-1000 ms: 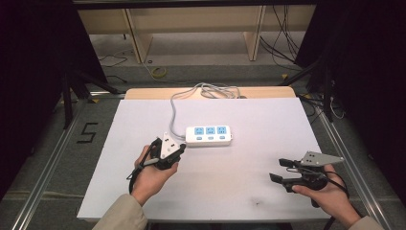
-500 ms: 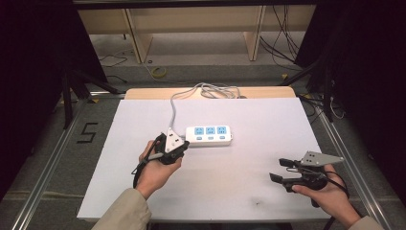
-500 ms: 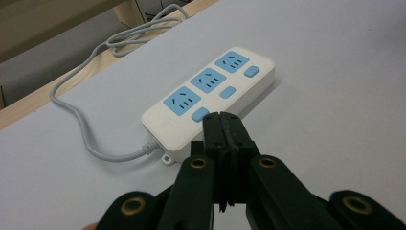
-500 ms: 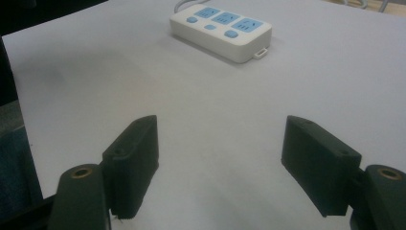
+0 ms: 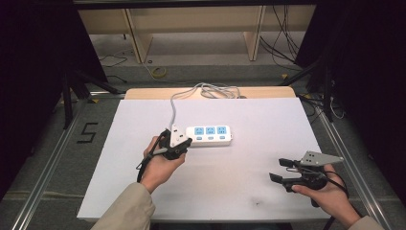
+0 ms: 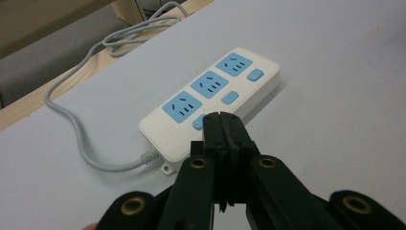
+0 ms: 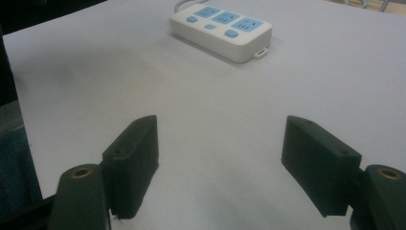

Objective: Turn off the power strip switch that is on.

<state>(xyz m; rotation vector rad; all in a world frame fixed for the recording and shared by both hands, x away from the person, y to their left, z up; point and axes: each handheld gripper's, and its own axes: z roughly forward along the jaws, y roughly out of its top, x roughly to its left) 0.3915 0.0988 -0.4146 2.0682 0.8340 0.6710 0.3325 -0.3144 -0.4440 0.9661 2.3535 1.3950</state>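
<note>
Two grippers in my hands over the white table top (image 5: 239, 191). My left gripper (image 5: 182, 142) has its jaws pressed together with nothing between them; in the left gripper view the joined tips (image 6: 223, 125) sit at the near-end blue button of the power strip (image 6: 210, 103), covering part of it. I cannot tell whether they touch it. In the high view this gripper is at the strip's left end, where the cord leaves it, my left hand (image 5: 160, 163) wrapped round the body.

My right gripper (image 5: 280, 169) has its jaws wide apart and empty, held low above bare table near the front right corner, well apart from the strip; right hand (image 5: 328, 191) under it, grey plate on top.

Power strip (image 5: 209, 135): white, three blue sockets in a row, a blue button beside each, lying flat near the middle of the table. In the right gripper view it lies far ahead of the open jaws (image 7: 220, 29). Its grey cord (image 5: 173, 108) runs back to a loose coil on the wooden edge (image 5: 143, 93) at the far side
</note>
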